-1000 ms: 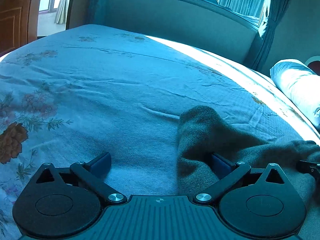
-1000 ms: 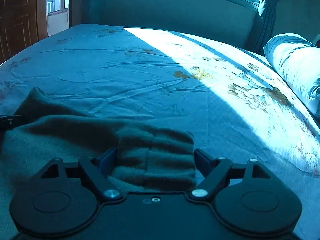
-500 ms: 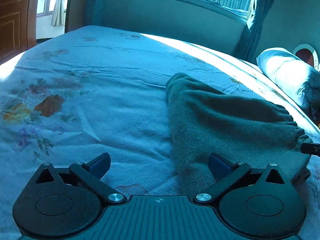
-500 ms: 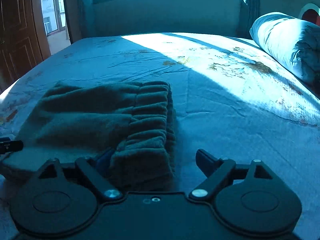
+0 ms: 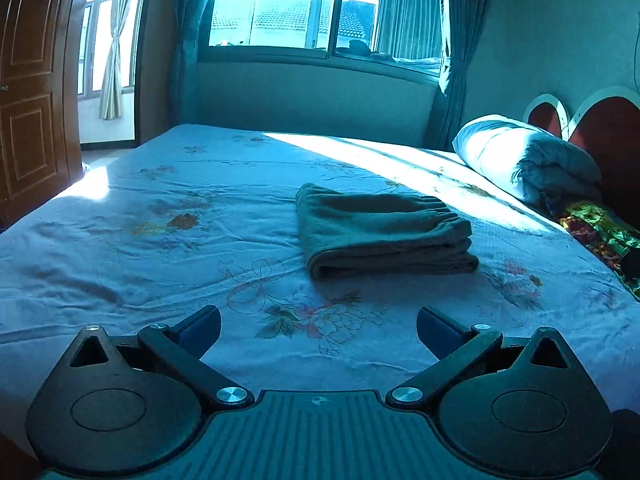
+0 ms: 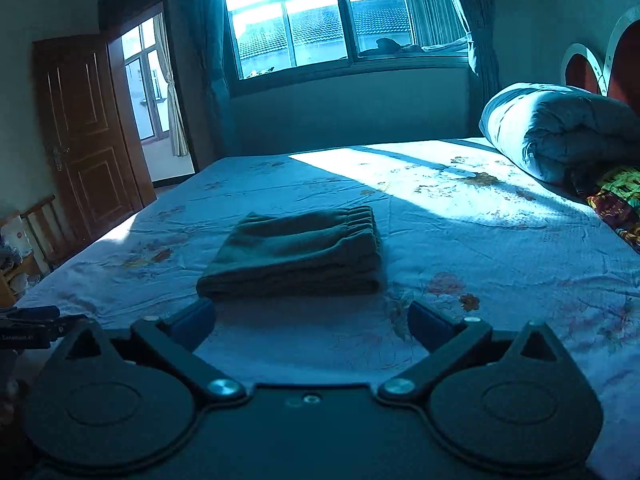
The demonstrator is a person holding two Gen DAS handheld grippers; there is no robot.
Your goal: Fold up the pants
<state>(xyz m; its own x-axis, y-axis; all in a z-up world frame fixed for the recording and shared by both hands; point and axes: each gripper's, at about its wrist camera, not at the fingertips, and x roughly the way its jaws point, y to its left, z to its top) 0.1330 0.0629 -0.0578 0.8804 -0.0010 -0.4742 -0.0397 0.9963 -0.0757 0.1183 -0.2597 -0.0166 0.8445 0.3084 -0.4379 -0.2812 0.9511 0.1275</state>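
- The pants (image 5: 384,234) lie folded in a flat, layered bundle near the middle of the bed (image 5: 160,216), long side running left to right; the gathered waistband sits at the right end and the thick folded edge faces the near side.
- The left gripper (image 5: 318,326) has its jaws spread wide and holds nothing — it hangs over bare sheet on the near side of the bundle, clear of it.
- The right gripper (image 6: 310,322) is spread just as wide and empty too; in its own view the fingertips sit just short of the bundle's near edge, not touching.
- A rolled quilt (image 5: 524,160) lies at the far right by the red headboard (image 5: 608,128), well apart from the pants, with a patterned cloth (image 5: 600,228) beside it.
- A window (image 6: 320,20) with curtains fills the far wall, and a wooden door (image 6: 84,136) stands open at the left.
- Nothing lies between either gripper and the pants — only printed sheet.
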